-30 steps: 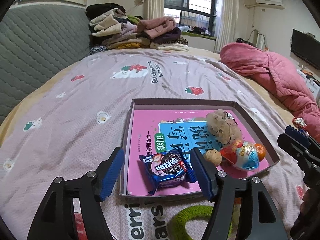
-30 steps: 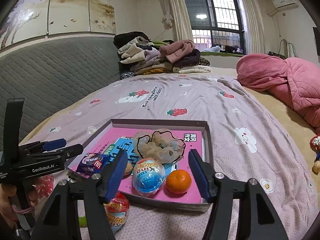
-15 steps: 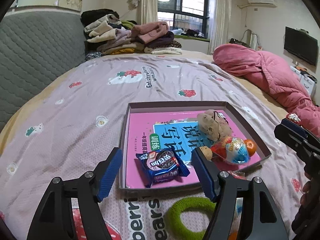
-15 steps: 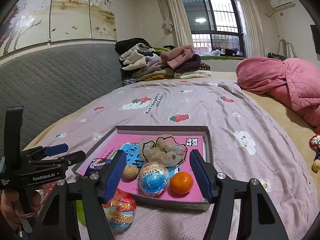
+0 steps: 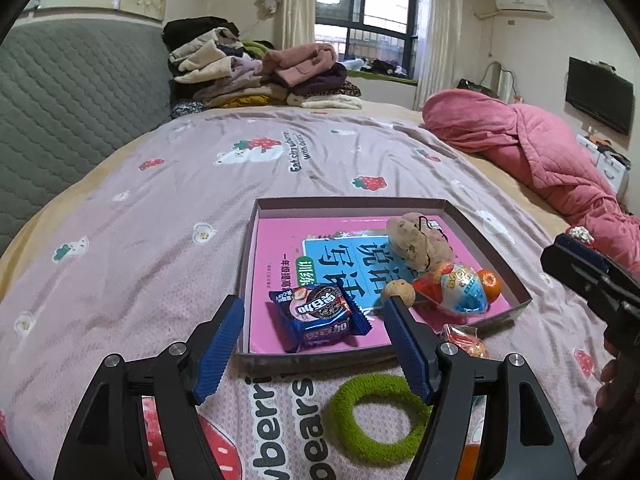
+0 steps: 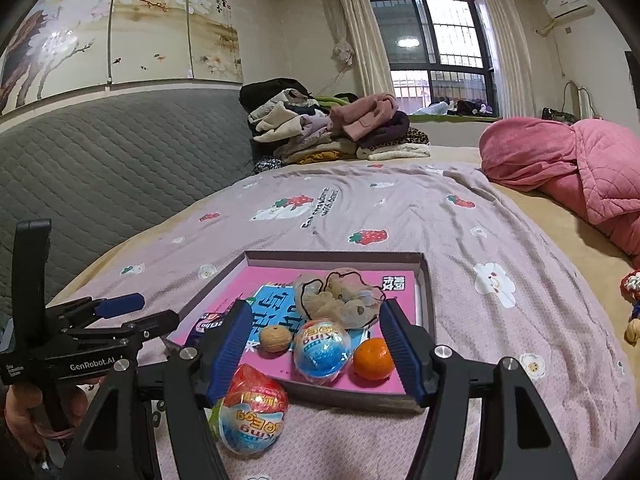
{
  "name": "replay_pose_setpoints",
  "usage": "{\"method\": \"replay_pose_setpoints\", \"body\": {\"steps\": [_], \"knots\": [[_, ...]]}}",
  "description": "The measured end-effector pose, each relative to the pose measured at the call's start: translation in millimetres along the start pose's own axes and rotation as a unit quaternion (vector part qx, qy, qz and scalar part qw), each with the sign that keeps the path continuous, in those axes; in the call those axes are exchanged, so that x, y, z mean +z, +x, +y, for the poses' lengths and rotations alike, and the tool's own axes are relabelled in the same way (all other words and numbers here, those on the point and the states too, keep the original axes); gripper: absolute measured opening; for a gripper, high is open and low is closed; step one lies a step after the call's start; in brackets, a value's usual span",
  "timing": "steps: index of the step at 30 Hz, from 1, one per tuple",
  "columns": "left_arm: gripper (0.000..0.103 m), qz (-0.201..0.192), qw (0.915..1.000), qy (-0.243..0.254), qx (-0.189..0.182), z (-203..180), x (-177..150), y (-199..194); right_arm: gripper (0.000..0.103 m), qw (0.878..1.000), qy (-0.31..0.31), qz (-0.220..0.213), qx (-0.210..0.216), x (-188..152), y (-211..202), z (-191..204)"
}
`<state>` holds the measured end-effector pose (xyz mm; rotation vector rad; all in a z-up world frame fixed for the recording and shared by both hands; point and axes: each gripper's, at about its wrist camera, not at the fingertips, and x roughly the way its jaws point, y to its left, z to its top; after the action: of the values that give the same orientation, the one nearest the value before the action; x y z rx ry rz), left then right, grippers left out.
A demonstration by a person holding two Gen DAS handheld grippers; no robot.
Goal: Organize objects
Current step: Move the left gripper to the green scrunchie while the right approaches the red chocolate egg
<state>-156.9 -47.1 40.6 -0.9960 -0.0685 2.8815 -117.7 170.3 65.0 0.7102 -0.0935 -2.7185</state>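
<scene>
Left wrist view shows both my tongs, left tongs (image 5: 314, 346) and right tongs (image 6: 316, 350), backed away wide open and empty, cookie packet (image 5: 318, 316) left in the tray (image 5: 246, 264), green ring (image 5: 376, 416) at six o'clock next.

Green hair tie (image 5: 376, 416), pink book (image 5: 276, 276) (blue panel), orange mandarin (image 6: 372, 358).

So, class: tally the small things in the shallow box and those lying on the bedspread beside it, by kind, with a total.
Foil-wrapped toy eggs: 2, one boxed, one on the bedspread
Blue cookie packet: 1
Brown walnut: 1
Small orange tangerine: 1
Beige mesh pouch: 1
Green fuzzy ring: 1
Total: 7
</scene>
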Motion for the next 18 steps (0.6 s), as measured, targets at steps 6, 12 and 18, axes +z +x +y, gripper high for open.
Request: {"method": "replay_pose_setpoints", "body": {"steps": [6, 12, 18], "knots": [[0.074, -0.002, 0.9999, 0.013, 0.005, -7.5, -8.4, -4.8, 0.066, 1.0, -0.008, 0.008, 0.004, -5.9, -0.5, 2.2], [0.074, 0.005, 0.9997, 0.025, -0.003, -13.8, -18.3, -8.8, 0.066, 1.0, -0.014, 0.014, 0.007, -9.9, -1.8, 4.8], [0.074, 0.014, 0.9994, 0.029, -0.011, -16.9, -26.1, -11.5, 0.066, 1.0, -0.016, 0.017, 0.011, -12.2, -4.5, 5.6]]}}
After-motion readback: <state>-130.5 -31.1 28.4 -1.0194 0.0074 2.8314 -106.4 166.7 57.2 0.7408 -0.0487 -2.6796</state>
